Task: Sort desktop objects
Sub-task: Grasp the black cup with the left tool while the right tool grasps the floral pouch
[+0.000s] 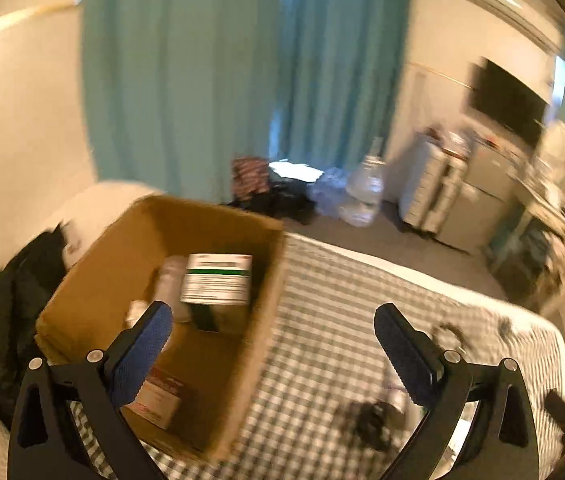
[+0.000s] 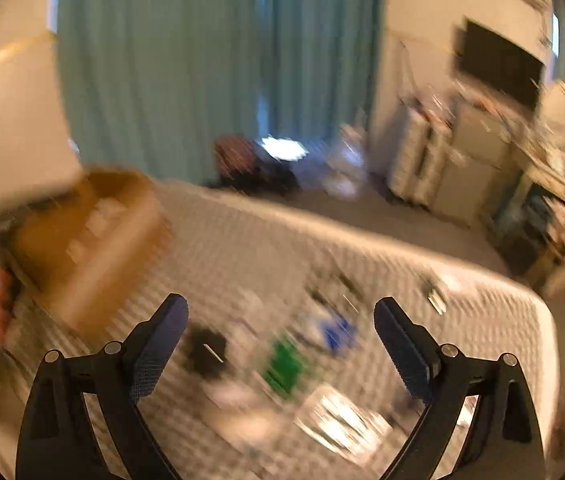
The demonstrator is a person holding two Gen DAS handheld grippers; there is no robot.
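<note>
An open cardboard box (image 1: 122, 256) stands on the checked cloth (image 1: 342, 280). Inside it lie a white carton with a green stripe (image 1: 218, 280), a pale bottle (image 1: 170, 280) and a red-and-white packet (image 1: 162, 396). My left gripper (image 1: 273, 312) hangs open and empty over the box's right wall. The right wrist view is heavily blurred. There my right gripper (image 2: 282, 302) is open and empty above several small items on the cloth: a black one (image 2: 206, 350), a green one (image 2: 284, 364), a blue one (image 2: 336, 332) and a shiny clear pack (image 2: 342, 420). The box (image 2: 94, 240) lies to its left.
Dark clothing (image 1: 2, 300) is piled left of the box. A small dark object (image 1: 370, 420) lies on the cloth near my left gripper's right finger. Beyond the cloth's far edge are the floor, a large water bottle (image 1: 366, 184), bags, drawers (image 1: 434, 188) and a teal curtain (image 1: 202, 80).
</note>
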